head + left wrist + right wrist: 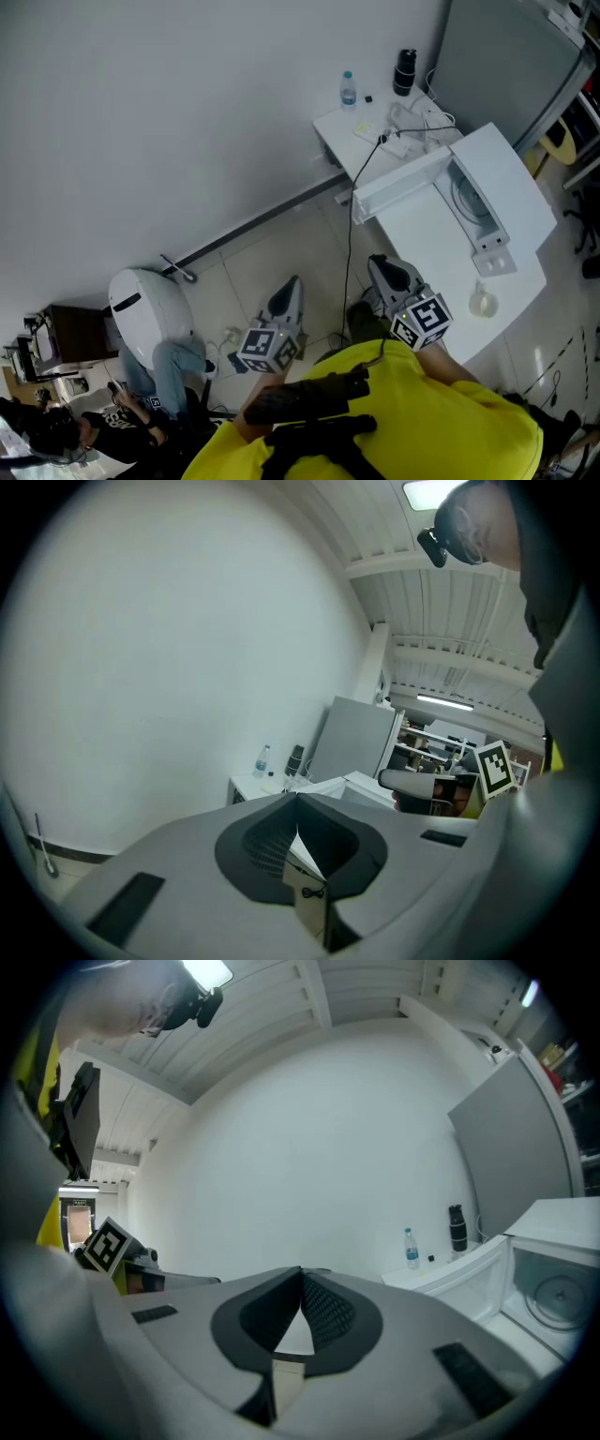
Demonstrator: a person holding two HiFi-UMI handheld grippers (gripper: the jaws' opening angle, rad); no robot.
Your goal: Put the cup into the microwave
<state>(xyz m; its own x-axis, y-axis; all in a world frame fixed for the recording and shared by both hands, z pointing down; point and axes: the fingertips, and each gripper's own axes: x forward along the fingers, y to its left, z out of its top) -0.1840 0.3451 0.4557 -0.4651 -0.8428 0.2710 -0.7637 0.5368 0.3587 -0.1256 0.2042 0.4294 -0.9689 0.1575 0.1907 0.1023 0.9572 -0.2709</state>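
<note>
**A:** Where is the cup?

**B:** The cup [483,302] stands alone on the white tabletop [436,248], near the edge at 5 o'clock, and neither tool touches it. The microwave [511,173] sits at the cup's 12 o'clock. Its door [403,183] is swung wide and the turntable [466,199] shows inside.

**A:** And the hand-held grippers?

**B:** The right hand-held gripper [378,261] is at the cup's 9 o'clock, by the near edge of the tabletop and well apart from the cup. Its jaws are pressed together with nothing between them. The left hand-held gripper [293,281] is at 9 o'clock of the right one, above the tiled floor [281,244]. Its jaws also meet at the tips and are empty.

**A:** Anything farther out?

**B:** At 11 o'clock of the microwave, against the wall, a smaller tabletop [342,122] carries a water bottle [348,90], a black flask [405,72] and a tangle of cables [417,127]
</note>
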